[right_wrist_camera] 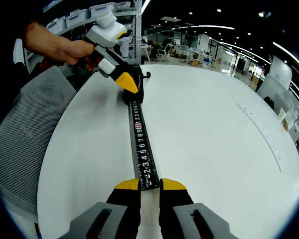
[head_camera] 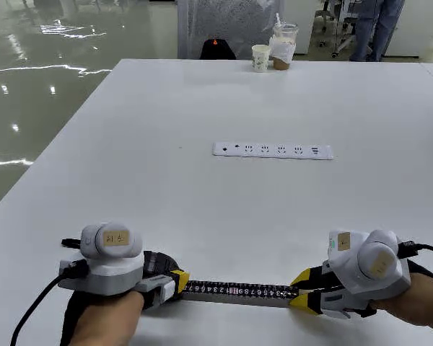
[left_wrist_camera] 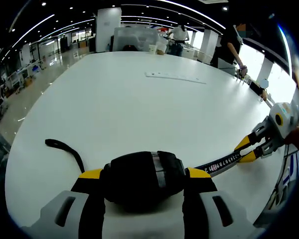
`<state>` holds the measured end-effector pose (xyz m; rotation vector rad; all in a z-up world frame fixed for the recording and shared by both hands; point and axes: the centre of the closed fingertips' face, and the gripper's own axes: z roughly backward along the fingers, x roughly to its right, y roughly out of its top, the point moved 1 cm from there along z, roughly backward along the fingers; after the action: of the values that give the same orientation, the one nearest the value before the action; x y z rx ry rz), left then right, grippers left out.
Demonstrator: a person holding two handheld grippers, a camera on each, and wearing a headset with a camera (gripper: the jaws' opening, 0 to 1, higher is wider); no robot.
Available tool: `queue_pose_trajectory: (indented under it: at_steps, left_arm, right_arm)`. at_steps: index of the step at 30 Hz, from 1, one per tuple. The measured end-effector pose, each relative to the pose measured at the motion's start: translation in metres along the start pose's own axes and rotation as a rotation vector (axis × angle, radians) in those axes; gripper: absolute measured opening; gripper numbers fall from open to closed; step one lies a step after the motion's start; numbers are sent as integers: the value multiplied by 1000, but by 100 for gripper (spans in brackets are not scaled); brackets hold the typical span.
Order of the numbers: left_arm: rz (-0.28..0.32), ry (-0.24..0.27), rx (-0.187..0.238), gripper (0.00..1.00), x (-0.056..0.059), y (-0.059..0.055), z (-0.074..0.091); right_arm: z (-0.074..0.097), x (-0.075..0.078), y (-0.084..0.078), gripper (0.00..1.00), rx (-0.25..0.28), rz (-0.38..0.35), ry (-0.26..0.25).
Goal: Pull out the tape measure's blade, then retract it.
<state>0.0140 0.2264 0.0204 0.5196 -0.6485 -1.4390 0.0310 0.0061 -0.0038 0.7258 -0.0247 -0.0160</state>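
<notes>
Left claw (left_wrist_camera: 145,173) is clamped on the tape measure case (head_camera: 159,262); right claw (right_wrist_camera: 150,184) pinches the blade (right_wrist_camera: 139,144) tip. The blade lies extended along the near edge of the desk (head_camera: 202,108). Hazard — a loose pinch would let the blade whip back uncontrolled. The right gripper view confirms the tip grip; the left gripper view reveals the case strap (left_wrist_camera: 65,148).

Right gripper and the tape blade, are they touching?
Touching. In the right gripper view, the right gripper pinches the end of the blade between its yellow tips.
</notes>
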Motion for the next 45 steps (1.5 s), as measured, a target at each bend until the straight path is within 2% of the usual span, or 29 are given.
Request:
queue_pose_trajectory:
  at_steps: [25, 45]
  left_arm:
    - [4, -7, -1, 58, 0, 0, 1]
    - [6, -10, 1, 58, -1, -1, 1]
  right_arm:
    - [-15, -3, 17, 10, 20, 2, 7]
    - [-36, -9, 39, 10, 41, 0, 26]
